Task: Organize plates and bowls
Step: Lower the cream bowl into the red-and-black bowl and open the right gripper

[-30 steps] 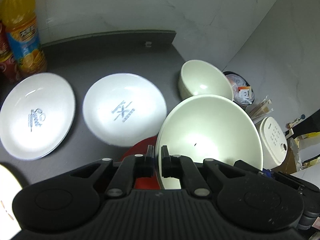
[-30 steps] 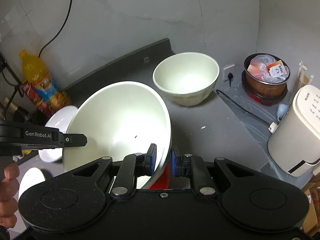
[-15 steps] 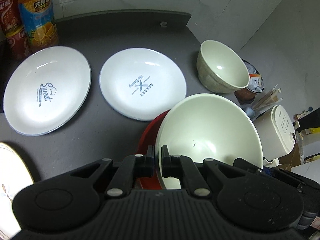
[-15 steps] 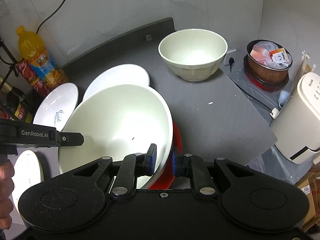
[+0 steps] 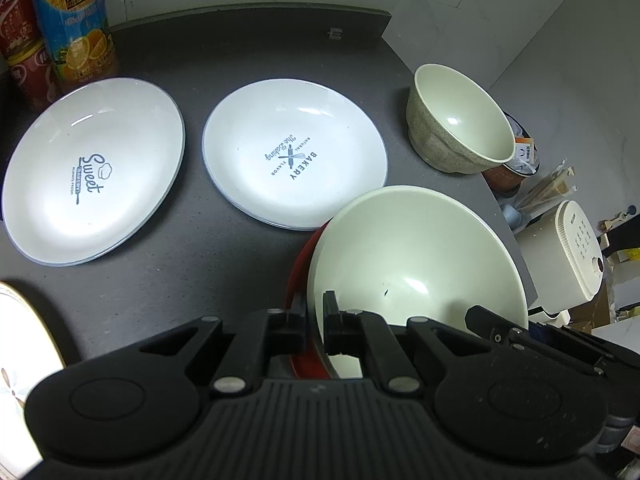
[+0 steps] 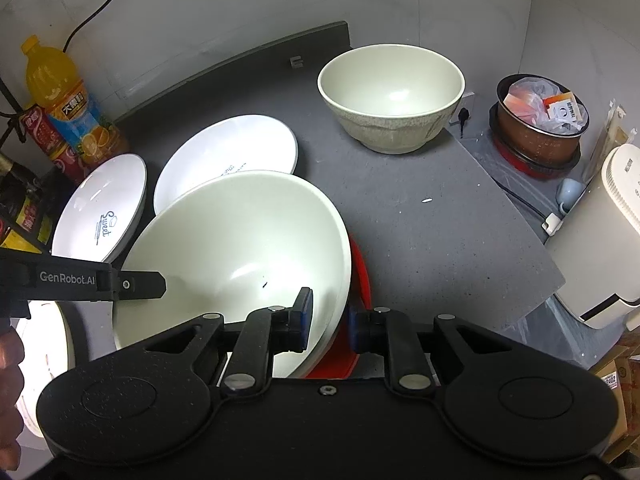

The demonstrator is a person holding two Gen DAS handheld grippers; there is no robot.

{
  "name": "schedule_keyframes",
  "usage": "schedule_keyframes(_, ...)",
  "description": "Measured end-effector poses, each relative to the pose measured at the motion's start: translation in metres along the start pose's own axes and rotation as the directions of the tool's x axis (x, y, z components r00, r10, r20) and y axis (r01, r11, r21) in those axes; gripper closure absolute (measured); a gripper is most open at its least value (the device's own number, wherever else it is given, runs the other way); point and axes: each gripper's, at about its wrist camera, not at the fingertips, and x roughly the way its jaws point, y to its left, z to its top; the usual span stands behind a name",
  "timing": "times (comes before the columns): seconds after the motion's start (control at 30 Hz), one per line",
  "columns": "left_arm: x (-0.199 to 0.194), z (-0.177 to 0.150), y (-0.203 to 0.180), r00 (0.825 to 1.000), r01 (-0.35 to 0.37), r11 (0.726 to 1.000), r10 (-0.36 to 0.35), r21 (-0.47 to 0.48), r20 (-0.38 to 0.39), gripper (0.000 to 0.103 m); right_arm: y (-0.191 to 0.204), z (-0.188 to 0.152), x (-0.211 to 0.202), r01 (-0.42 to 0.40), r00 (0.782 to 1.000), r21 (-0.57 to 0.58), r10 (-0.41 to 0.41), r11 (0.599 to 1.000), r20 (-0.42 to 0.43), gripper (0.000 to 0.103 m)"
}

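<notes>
A wide cream bowl (image 5: 416,264) with a red underside is held over the dark counter by both grippers. My left gripper (image 5: 315,316) is shut on its near-left rim. My right gripper (image 6: 328,320) straddles its right rim (image 6: 344,280), with its jaws spread wider than the rim. The bowl fills the middle of the right wrist view (image 6: 236,252). A deeper speckled cream bowl (image 5: 456,120) (image 6: 394,96) stands at the back right. Two white plates, "Sweet" (image 5: 92,168) (image 6: 104,208) and "Bakery" (image 5: 296,152) (image 6: 228,160), lie flat to the left.
An orange juice bottle (image 5: 72,20) (image 6: 60,92) and red cans (image 5: 20,40) stand at the back left. Another pale plate (image 5: 20,360) lies at the near left. Off the counter's right edge (image 6: 512,216) are a white cooker (image 6: 600,240) and a brown pot (image 6: 540,128).
The held bowl has come down and tilted flatter over the counter, so both plates now show. The right gripper's jaws have spread apart at the rim.
</notes>
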Motion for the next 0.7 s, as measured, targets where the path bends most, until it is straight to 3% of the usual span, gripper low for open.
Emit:
schedule_keyframes(0.6,-0.007,0.009,0.004,0.999,0.013,0.998,-0.017,-0.063,-0.052,0.094,-0.014,0.002,-0.005,-0.087,0.996,0.06,0.089,0.994,-0.021,0.079)
schedule_keyframes(0.7,-0.013,0.012,0.005,1.0,-0.005,0.998,0.004,-0.055,-0.022,0.085,-0.013,0.003,-0.004,-0.076,0.997,0.036,0.076,0.996,-0.013,0.082)
